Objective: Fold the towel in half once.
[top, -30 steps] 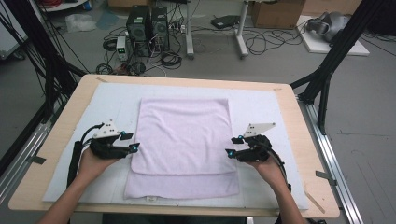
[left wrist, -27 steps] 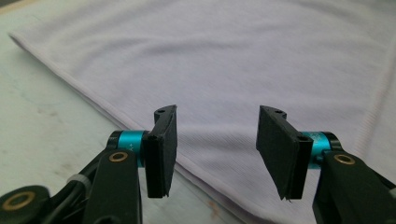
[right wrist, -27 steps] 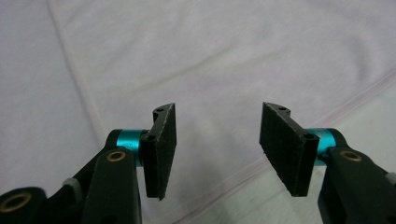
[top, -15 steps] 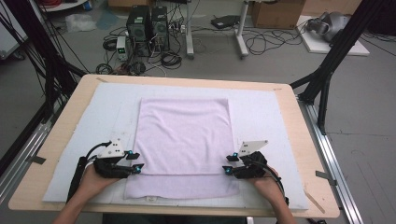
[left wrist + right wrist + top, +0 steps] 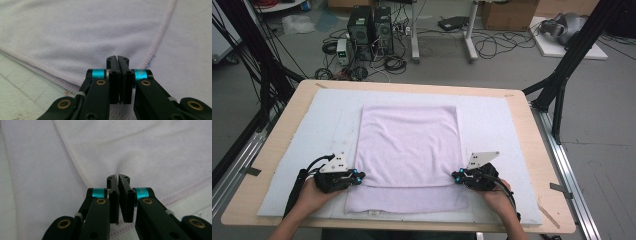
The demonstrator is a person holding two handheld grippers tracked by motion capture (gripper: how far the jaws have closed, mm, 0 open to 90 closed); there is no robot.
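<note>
- Lilac towel (image 5: 408,150) lies flat, mid-table, on a white mat (image 5: 492,125), its top layer folded short of the near edge.
- Left gripper (image 5: 358,177) sits at the fold's near left corner; its jaws have just closed, pinching the cloth there.
- Right gripper (image 5: 455,176) is at the near right corner, jaws likewise just closed, clamped on the towel.
- Wooden table (image 5: 542,150) borders the mat.

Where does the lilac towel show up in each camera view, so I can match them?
High view: towel at the centre of the table.
Left gripper view: towel spreads behind the shut jaws.
Right gripper view: towel spreads behind the shut jaws.
Shared landmark: its stitched hem.
</note>
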